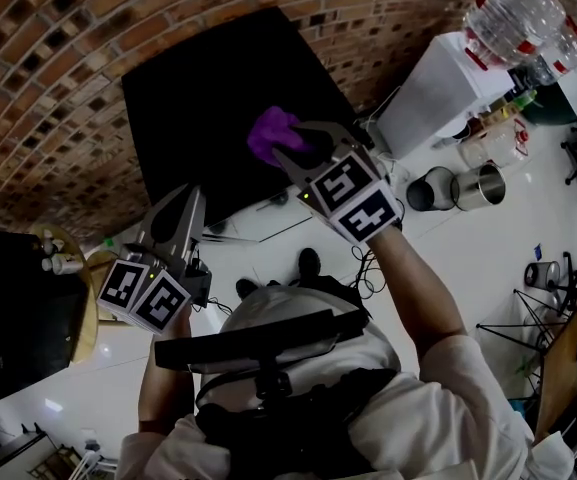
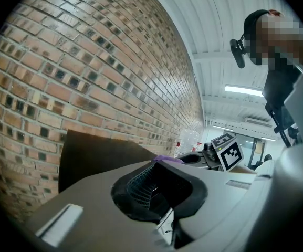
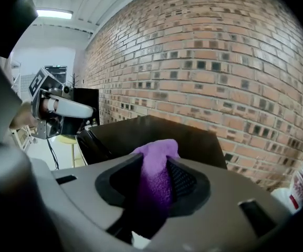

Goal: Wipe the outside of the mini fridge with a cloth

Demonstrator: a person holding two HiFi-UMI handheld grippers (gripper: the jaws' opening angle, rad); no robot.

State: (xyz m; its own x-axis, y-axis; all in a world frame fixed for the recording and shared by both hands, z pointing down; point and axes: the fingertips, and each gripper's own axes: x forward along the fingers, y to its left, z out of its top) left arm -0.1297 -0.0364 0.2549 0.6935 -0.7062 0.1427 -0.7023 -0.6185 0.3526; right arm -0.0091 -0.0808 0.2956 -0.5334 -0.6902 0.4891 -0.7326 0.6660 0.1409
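The fridge (image 1: 208, 98) is standing black against the brick wall (image 1: 58, 88), its flat top facing the head camera. The purple cloth (image 1: 271, 131) is sitting over the right part of that top, near the front edge. Whether it is pressing on the surface or hanging just above it is hard to tell from these angles. The right gripper (image 1: 290, 150) is pinching the cloth between its jaws, with a tuft sticking out past the tips. The left gripper (image 1: 181, 200) is hovering near the fridge's left front corner, jaws closed together with nothing between them. Off to the right, two metal cans (image 1: 456, 188) are standing on the white floor (image 1: 488, 258).
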